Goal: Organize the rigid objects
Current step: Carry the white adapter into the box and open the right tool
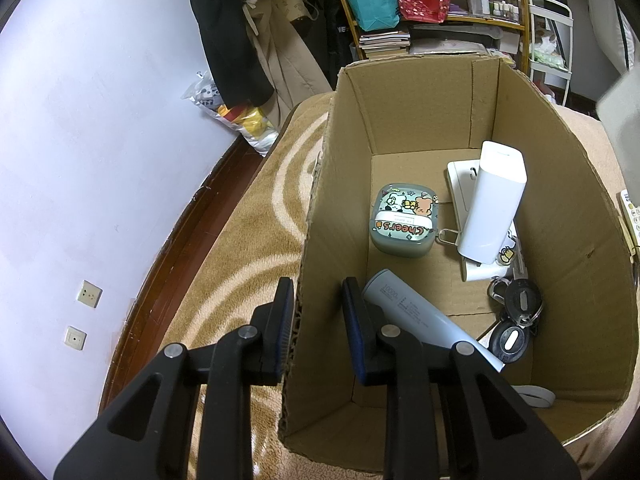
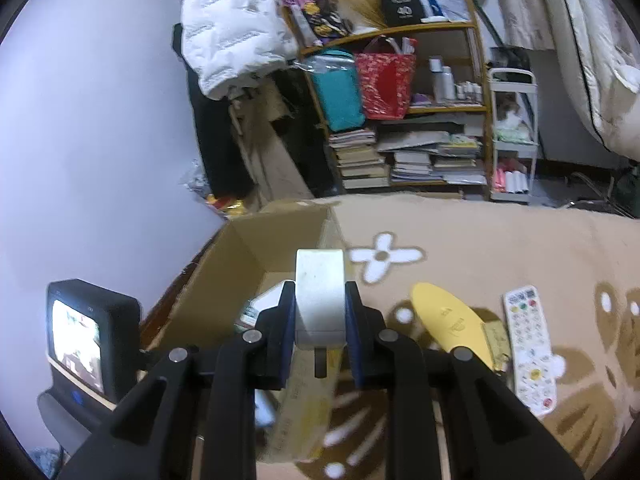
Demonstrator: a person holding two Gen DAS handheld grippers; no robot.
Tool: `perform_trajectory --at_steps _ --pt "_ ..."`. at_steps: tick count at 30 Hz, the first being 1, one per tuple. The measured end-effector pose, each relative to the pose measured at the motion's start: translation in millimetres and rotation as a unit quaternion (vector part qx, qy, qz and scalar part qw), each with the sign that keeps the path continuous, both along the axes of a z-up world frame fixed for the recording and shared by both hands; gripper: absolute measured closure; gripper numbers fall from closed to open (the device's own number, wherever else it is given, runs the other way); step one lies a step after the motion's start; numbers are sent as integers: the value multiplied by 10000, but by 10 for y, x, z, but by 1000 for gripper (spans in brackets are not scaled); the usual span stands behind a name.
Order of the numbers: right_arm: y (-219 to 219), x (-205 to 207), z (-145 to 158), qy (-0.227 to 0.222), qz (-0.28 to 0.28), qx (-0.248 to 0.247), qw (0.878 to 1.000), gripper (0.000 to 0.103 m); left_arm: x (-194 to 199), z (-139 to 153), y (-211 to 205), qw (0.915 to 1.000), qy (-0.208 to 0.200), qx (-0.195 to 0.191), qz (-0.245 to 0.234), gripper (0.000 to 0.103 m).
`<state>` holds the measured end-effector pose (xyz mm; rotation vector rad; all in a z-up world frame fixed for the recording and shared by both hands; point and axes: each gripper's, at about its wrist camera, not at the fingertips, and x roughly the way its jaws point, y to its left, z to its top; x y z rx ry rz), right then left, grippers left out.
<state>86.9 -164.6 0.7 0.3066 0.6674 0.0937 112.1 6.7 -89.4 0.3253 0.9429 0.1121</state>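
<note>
The left gripper [image 1: 316, 300] straddles the near-left wall of the cardboard box [image 1: 568, 208], one jaw outside and one inside, the corrugated edge between them; whether the pads press it cannot be told. The box stands on a tan carpet [image 1: 248, 248] with pale swirls, near its left edge, where dark wooden floor meets a lilac wall.

Inside the box, nearest the jaws, lies a pale blue power bank [image 1: 416, 312]; dark key fobs [image 1: 516, 316] sit by the right wall. Further in rest a cartoon-printed case [image 1: 404, 220] and a white upright block [image 1: 492, 204] leaning on a flat white piece.

The right gripper [image 2: 320, 308] is level, pointing forward over the box's near right edge, its jaws clenched on a white block [image 2: 320, 292] held upright. On the carpet right of the box lie a yellow oval case [image 2: 452, 320] and, further right, a white remote control [image 2: 528, 348].

Beyond the carpet's far edge stand a wooden shelf [image 2: 400, 28] with books and bags, hanging coats, and a white trolley.
</note>
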Motion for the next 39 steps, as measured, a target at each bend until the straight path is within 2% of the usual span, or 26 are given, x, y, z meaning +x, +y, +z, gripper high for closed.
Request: perform_trajectory --at_steps 12,26,39 --pt "300 89 -23 -28 489 45 9988 79 -9 -1 3 10000 6 -10 1 79" --pt "359 151 -256 248 616 128 9977 79 15 -14 -21 10000 11 -18 -2 79" --pt "397 198 -350 381 584 -73 9975 79 28 -6 -30 10000 14 -16 -8 79"
